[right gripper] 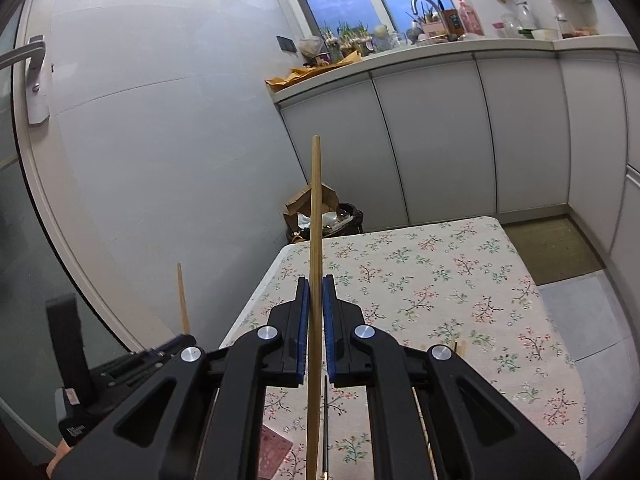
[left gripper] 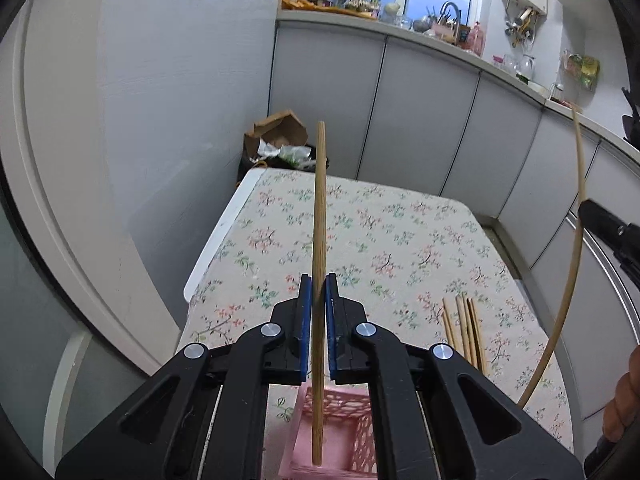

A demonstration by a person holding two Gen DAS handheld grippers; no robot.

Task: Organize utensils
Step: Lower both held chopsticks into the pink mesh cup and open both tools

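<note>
My left gripper (left gripper: 319, 280) is shut on a wooden chopstick (left gripper: 319, 208) that stands nearly upright, its lower end hanging over a pink perforated basket (left gripper: 352, 440) right below the jaws. My right gripper (right gripper: 315, 282) is shut on a second wooden chopstick (right gripper: 315, 220), also held upright above the floral tablecloth (right gripper: 440, 280). In the left wrist view the right gripper's chopstick (left gripper: 576, 208) shows curved at the right edge. In the right wrist view the left gripper's black body sits low at the left with its chopstick (right gripper: 183, 300) sticking up. Several loose chopsticks (left gripper: 464, 328) lie on the cloth to the right of the basket.
A bin with a cardboard box and rubbish (left gripper: 280, 140) stands behind the table's far edge. Grey cabinets (left gripper: 420, 120) run along the back and right under a cluttered counter. A white wall and a door frame lie to the left. A hand (left gripper: 624, 396) shows at the right edge.
</note>
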